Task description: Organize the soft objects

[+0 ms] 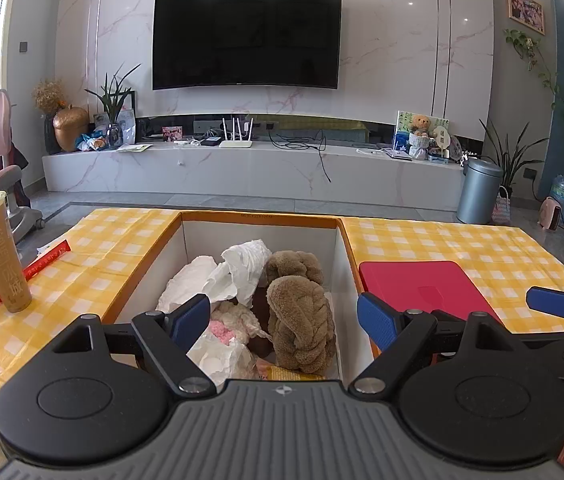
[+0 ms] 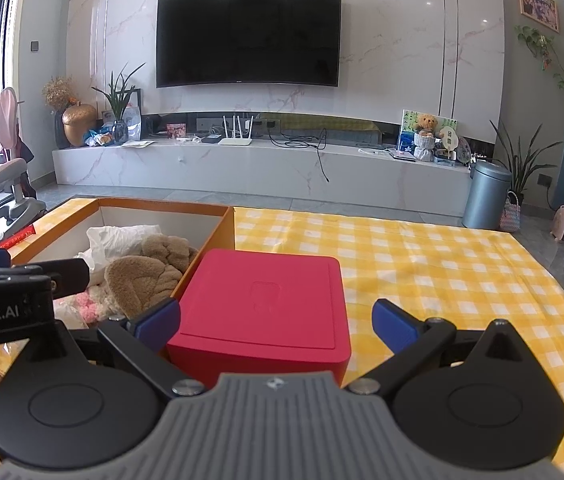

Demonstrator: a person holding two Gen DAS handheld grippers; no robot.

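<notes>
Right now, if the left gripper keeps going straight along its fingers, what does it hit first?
Most likely the brown plush toy in the open box. The left gripper is open and aimed into it; depth is hard to judge.

Your left tongs (image 1: 284,320) gape over the orange box (image 1: 259,217) — brown plush (image 1: 302,320), white wrappings (image 1: 237,272) inside; red lid (image 1: 422,286) beside.

Yellow-white checked tablecloth (image 2: 442,264), red box (image 2: 265,304), brown plush (image 1: 302,320).

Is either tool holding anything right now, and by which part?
Nothing is held. The left tool is open above the box of soft things; the right tool is open around the red box, not gripping it.
</notes>
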